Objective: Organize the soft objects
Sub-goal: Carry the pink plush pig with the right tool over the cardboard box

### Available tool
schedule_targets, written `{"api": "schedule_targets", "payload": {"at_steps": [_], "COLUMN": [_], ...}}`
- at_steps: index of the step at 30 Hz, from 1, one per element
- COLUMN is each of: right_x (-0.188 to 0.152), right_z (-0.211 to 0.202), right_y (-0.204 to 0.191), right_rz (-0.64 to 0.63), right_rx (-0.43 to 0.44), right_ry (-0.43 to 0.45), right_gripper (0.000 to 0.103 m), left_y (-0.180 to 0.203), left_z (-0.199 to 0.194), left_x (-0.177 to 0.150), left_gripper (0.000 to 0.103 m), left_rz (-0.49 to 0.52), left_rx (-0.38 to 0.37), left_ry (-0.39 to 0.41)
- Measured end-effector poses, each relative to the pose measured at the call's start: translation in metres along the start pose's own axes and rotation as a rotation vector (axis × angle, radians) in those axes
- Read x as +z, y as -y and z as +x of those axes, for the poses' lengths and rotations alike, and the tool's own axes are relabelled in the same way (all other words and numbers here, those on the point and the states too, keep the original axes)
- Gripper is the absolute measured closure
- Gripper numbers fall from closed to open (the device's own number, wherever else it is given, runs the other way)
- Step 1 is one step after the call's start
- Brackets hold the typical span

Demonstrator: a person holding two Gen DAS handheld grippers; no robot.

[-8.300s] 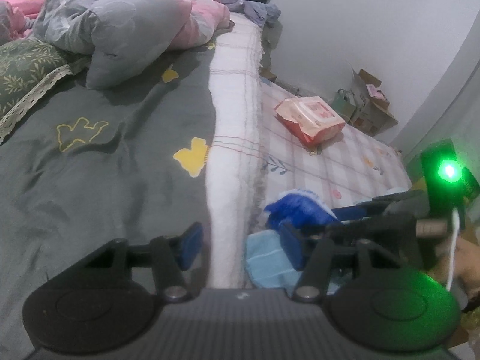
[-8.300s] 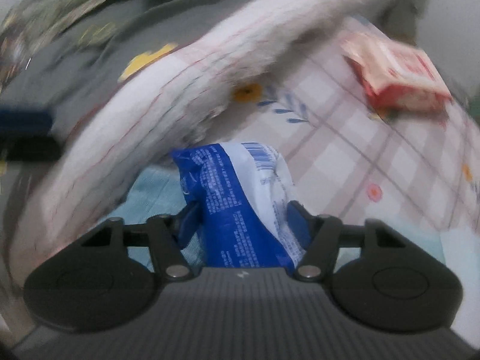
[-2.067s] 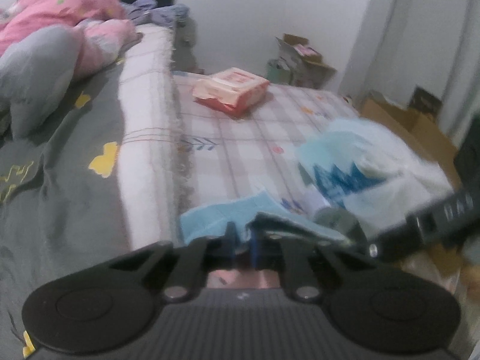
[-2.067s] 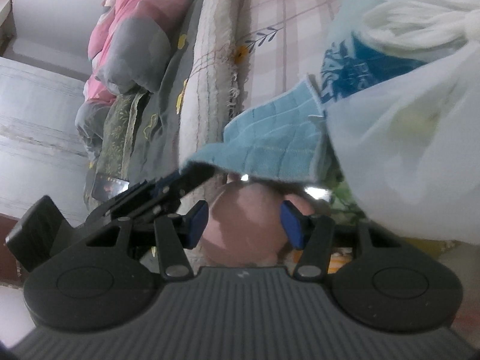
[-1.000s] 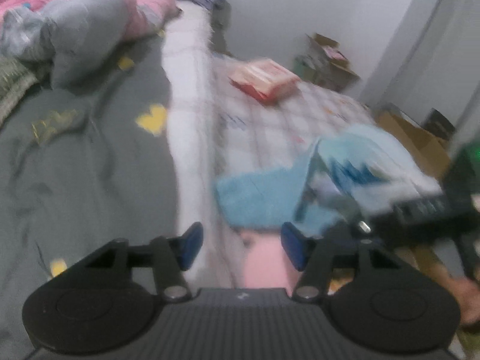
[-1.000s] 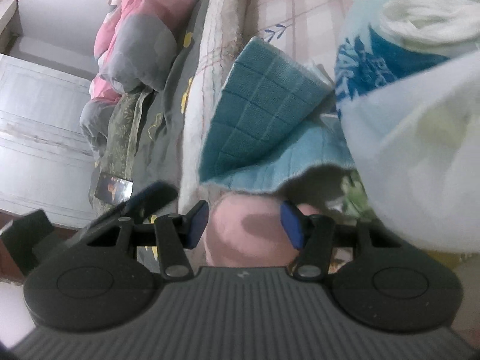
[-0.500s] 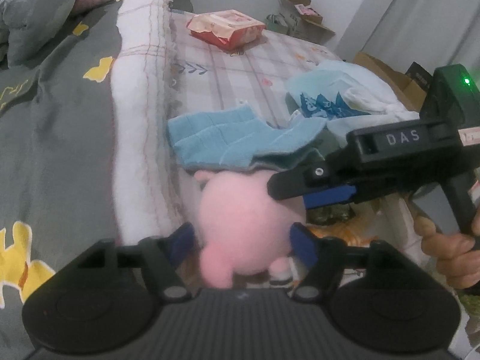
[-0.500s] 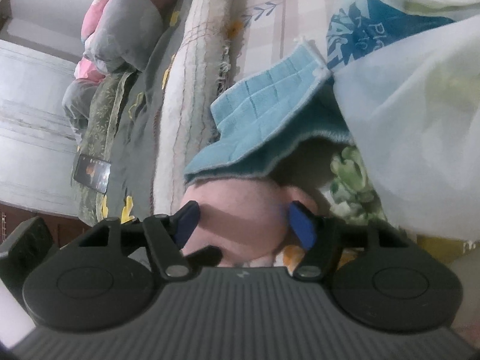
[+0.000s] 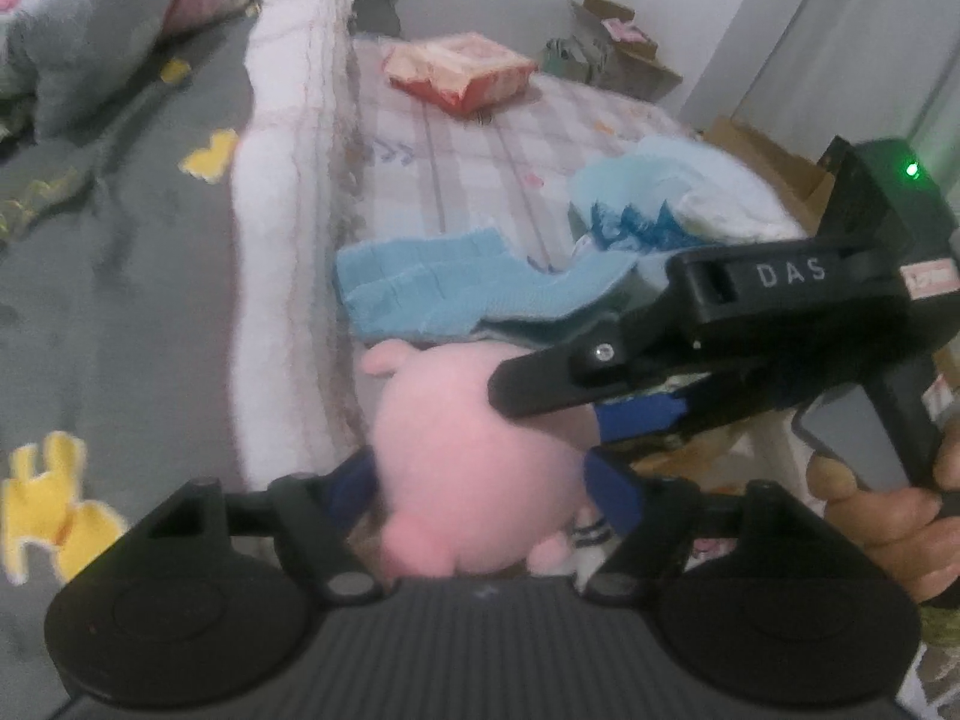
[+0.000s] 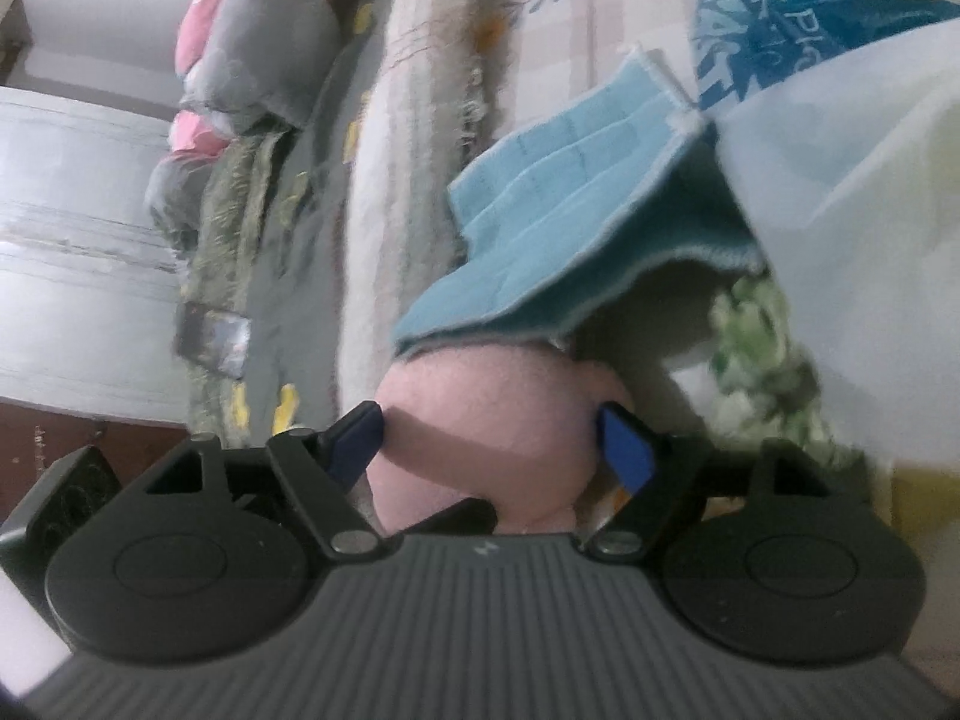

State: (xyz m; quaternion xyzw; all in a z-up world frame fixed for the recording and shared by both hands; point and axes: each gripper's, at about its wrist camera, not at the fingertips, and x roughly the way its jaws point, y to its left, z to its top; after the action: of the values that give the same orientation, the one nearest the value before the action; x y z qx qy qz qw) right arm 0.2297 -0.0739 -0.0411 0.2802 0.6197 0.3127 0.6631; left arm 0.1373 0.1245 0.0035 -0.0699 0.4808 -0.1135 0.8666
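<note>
The pink plush [image 9: 474, 456] sits low centre in both views, right between both grippers' jaws. The left gripper [image 9: 486, 483] and right gripper [image 10: 489, 441] have just been opening; neither clearly squeezes it.

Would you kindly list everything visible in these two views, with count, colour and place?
plush toy: one, pink, at the bed's edge, between both grippers' fingers
cloth: one, light blue, folded, just beyond the plush toy
plastic bag: one, pale with blue print, right of the cloth
packet: one, red and pink, farther up the bed
quilt: one, grey with yellow shapes, left
cardboard boxes: several, brown, by the wall
left gripper: black, blue pads, jaws just opening around the toy
right gripper: same, also just opening
hand: one, holding the right gripper's handle
</note>
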Motion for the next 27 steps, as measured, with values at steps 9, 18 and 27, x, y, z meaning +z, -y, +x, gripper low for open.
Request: {"api": "schedule_targets", "payload": {"at_steps": [9,18,27], "right_x": [-0.019,-0.013,0.006], "right_z": [-0.052,-0.182,-0.321], "right_y": [-0.032,0.000,0.114], "right_rz": [-0.061,-0.075,0.091], "right_rx": [0.151,0.188,0.038], "right_ry": [0.073,0.331,0.540], "right_gripper": [0.026,0.026,0.026], "left_y": [0.040,0.150,0.288], "left_z": [-0.067,-0.062,0.046], "left_x": [0.019,0.074,0.137], "left_gripper": [0.028,0.028,0.028], "left_rz": [0.065,0.212,0.341], "left_rx": [0.052,-0.045,-0.240], "left_ry": [0.153,0.241,0.123]}}
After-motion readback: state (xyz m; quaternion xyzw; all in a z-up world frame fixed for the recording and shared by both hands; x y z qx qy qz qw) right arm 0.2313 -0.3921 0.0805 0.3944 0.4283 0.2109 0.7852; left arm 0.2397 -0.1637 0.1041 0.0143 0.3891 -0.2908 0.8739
